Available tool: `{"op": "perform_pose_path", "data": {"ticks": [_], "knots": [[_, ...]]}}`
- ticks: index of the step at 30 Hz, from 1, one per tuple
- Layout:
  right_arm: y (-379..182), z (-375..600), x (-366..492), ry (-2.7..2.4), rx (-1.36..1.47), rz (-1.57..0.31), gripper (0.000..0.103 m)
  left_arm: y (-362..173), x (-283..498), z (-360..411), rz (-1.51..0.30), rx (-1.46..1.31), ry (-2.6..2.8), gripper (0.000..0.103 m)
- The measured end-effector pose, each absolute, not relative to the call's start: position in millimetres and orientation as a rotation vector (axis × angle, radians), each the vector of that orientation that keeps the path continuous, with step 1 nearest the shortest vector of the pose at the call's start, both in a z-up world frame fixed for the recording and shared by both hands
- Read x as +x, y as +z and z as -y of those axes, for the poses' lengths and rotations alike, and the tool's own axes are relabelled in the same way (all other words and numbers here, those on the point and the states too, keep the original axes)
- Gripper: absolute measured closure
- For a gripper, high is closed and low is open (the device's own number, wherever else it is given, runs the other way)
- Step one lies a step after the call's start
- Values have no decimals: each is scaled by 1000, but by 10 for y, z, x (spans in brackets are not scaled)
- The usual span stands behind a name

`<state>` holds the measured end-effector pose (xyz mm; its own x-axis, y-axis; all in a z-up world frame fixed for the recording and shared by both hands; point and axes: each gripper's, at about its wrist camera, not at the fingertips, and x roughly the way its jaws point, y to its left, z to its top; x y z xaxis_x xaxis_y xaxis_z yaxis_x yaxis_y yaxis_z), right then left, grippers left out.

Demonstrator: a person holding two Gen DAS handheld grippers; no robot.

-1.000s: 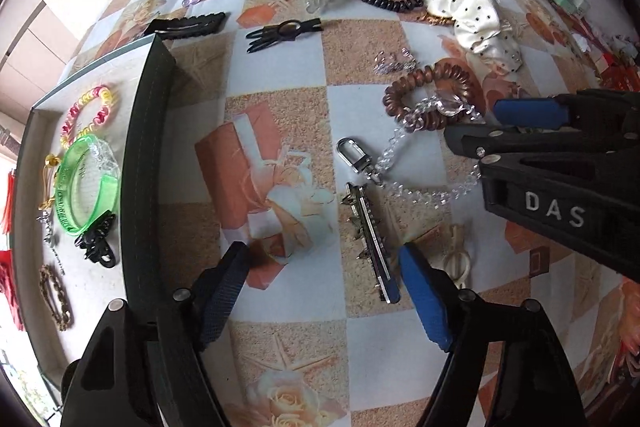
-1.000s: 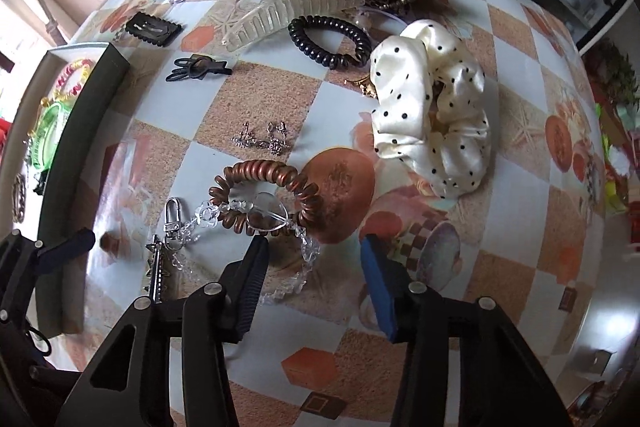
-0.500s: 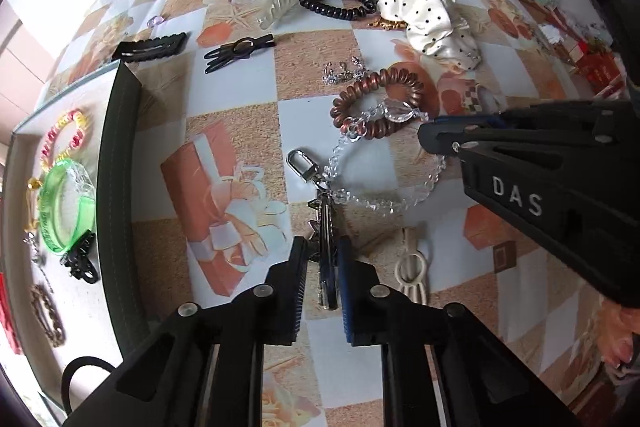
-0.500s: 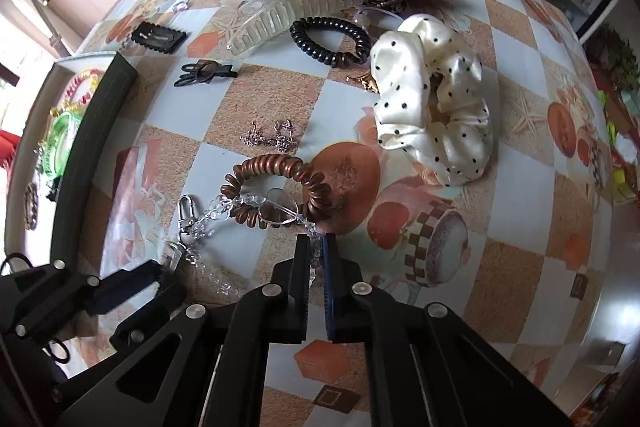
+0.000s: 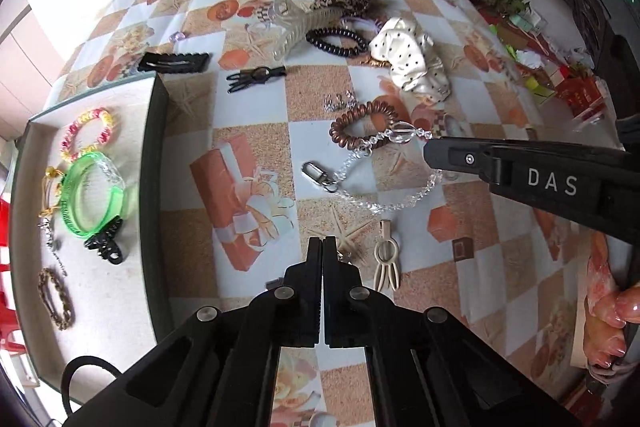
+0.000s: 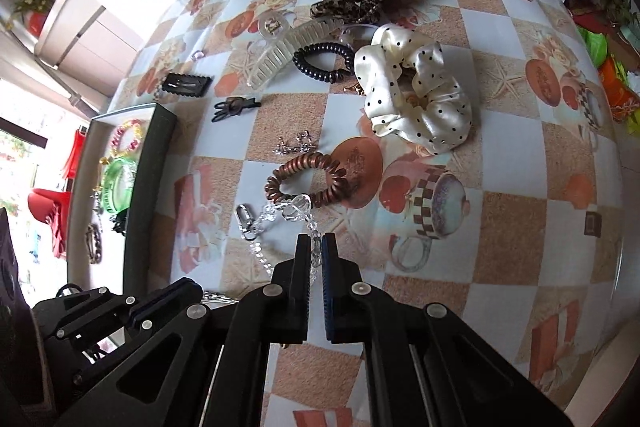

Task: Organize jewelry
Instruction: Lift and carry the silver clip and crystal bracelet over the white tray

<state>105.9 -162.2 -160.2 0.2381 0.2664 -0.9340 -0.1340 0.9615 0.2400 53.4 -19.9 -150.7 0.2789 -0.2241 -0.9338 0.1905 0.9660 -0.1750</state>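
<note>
Two tools pinch jewelry over the tabletop point(image 5: 256, 115).

The right tool point(image 6: 316, 247) is clenched on the clear bead chain point(image 6: 310, 227), which lies beside the brown coil band point(image 6: 308, 179). The left tool point(image 5: 322, 247) is clenched too; what it pinches is mostly hidden. The tray point(image 5: 156, 163) sits at the left.

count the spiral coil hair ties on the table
2. The black coil hair tie lies between the clear claw clip and the polka-dot scrunchie; the copper coil hair tie lies nearer, touching the clear bead chain. Others may be hidden.
</note>
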Motion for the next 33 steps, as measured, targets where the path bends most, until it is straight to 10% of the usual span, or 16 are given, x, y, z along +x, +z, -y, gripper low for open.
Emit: {"op": "perform_pose_path", "data": {"ticks": [12,13,15,16,24,33], "knots": [[-1413,1631,849,264,143,-1300,98,-1566,400,250,-1245,117,-294,96],[-1413,1643,838,262,147,-1301,98,-1597,402,260,-1255,135,-296,90],[-1414,1677,815,257,157,-1303,98,-1640,392,267,-1254,169,-290,20],[-1415,1698,803,254,162,-1303,98,-1639,376,266,-1233,189,-280,11],[-1401,1803,746,241,184,-1308,97,-1800,418,370,-1227,323,-317,10],[-1375,1851,718,235,197,-1308,97,-2021,480,408,-1316,312,-411,48]]}}
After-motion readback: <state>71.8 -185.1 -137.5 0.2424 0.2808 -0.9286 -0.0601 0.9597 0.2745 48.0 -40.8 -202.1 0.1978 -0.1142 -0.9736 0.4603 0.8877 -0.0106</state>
